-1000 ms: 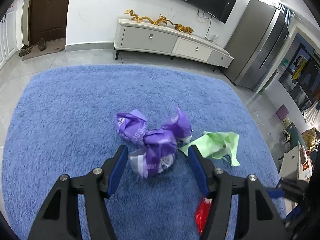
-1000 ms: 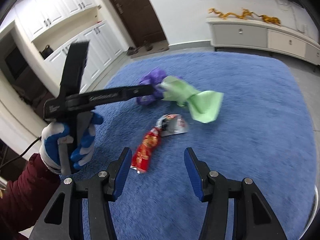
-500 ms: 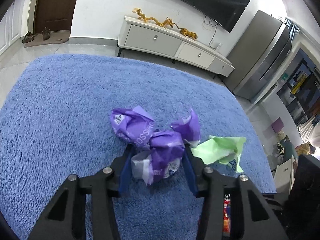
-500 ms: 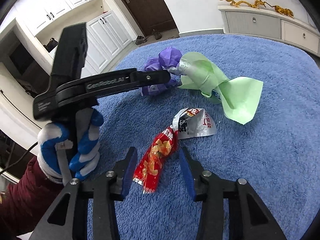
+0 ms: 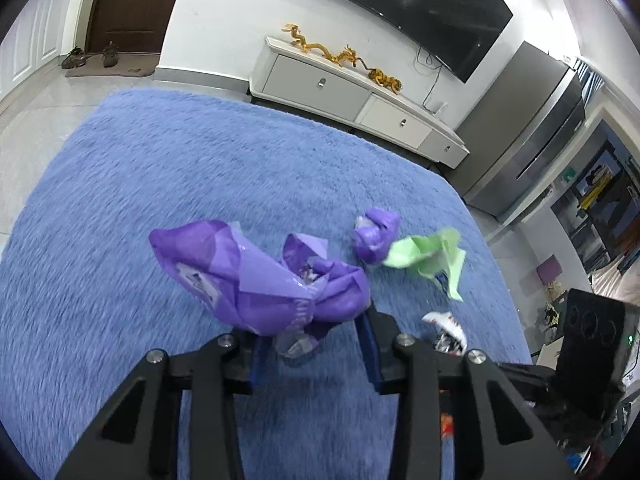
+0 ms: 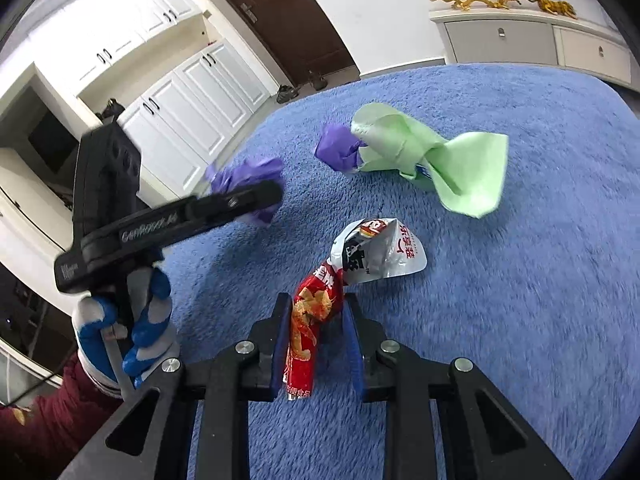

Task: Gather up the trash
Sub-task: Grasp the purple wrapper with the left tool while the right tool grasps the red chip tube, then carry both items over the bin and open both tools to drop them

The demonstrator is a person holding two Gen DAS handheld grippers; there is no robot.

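My left gripper [image 5: 312, 344] is shut on a crumpled purple wrapper [image 5: 256, 280] and holds it above the blue rug [image 5: 160, 184]. It also shows in the right wrist view [image 6: 248, 184]. A smaller purple wad [image 5: 376, 232] and a green wrapper [image 5: 432, 256] lie on the rug beyond; both show in the right wrist view, the wad [image 6: 336, 148] touching the green wrapper [image 6: 452, 164]. My right gripper [image 6: 316, 332] is shut on a red snack wrapper [image 6: 312, 320], whose silver torn end [image 6: 376, 252] sticks out ahead.
A white TV cabinet [image 5: 360, 96] with gold dragon figures stands against the far wall, a grey fridge [image 5: 532, 140] to its right. White cupboards [image 6: 188, 92] and a brown door [image 6: 280, 16] lie left of the rug. Shoes sit by the door.
My left gripper has lifted the purple wrapper off the rug, away from the small purple wad. My right gripper has closed on the red wrapper.
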